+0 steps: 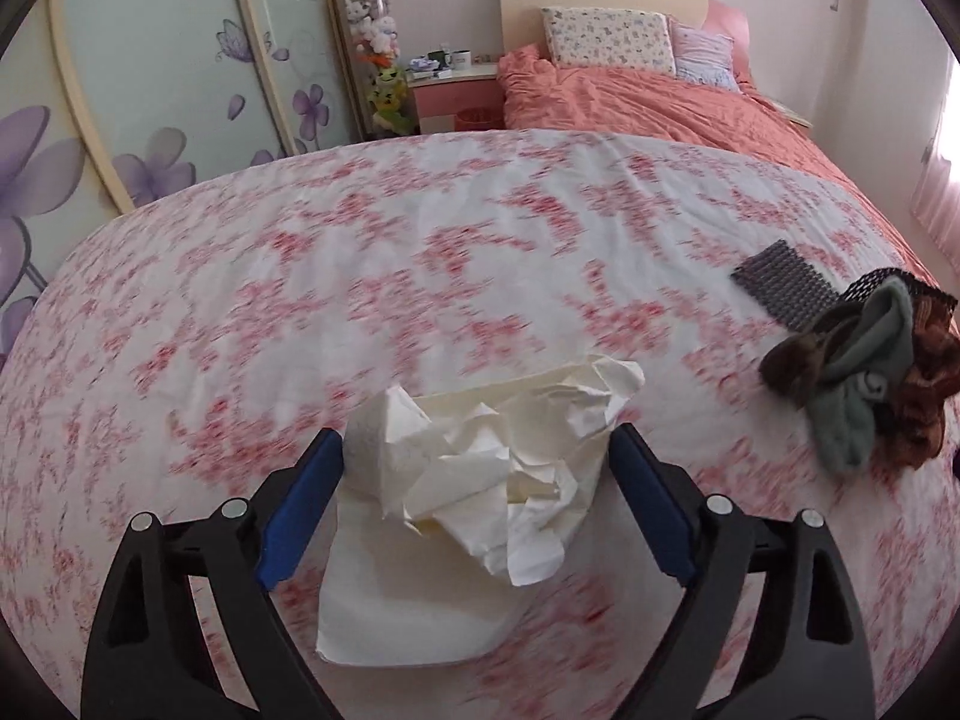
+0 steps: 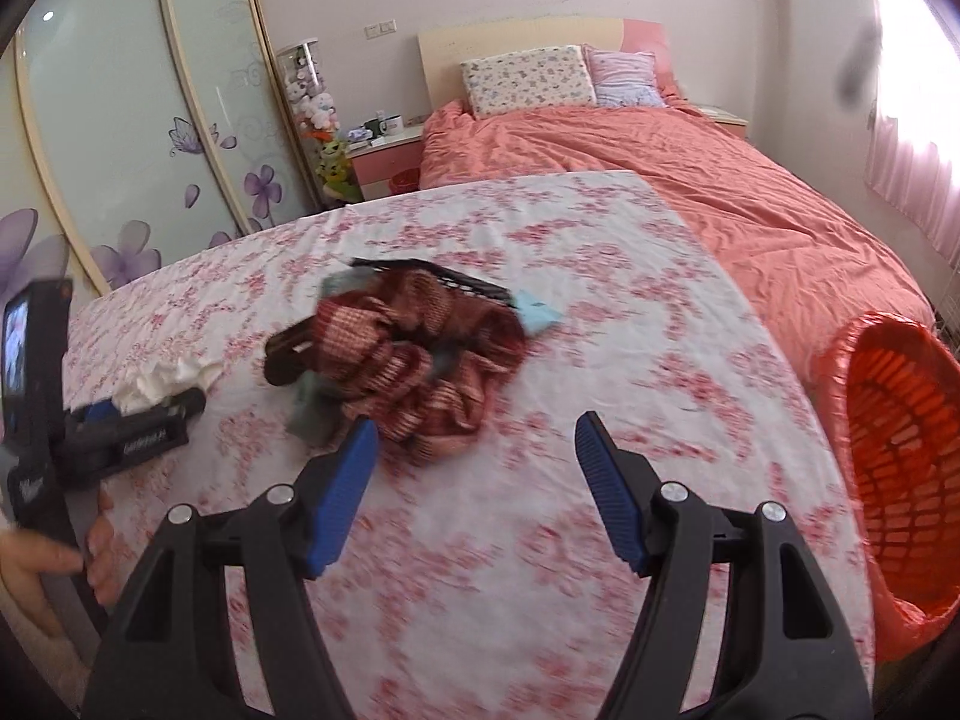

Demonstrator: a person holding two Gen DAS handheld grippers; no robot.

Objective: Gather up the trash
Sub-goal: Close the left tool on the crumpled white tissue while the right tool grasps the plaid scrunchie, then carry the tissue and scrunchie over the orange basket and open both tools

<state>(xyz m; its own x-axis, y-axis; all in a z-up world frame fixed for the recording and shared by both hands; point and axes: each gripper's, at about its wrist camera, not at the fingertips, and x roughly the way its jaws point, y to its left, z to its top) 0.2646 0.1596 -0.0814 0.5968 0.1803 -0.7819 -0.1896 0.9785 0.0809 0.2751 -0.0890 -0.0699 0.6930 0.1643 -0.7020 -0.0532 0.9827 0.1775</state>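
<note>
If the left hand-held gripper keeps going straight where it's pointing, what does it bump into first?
Most likely the crumpled white paper. It already sits between the open fingers of the left hand-held gripper, on the flowered cloth. How far ahead it lies is hard to tell.

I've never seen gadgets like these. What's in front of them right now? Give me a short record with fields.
surface: table with a pink floral cloth
trash: crumpled tissue
left gripper: open, straddling the tissue
right gripper: open, nothing between its fingers, over bare cloth
clutter: pile of fabric, partly in a black mesh basket
bin: orange basket at the table's right edge
behind: bed with a coral duvet
</note>
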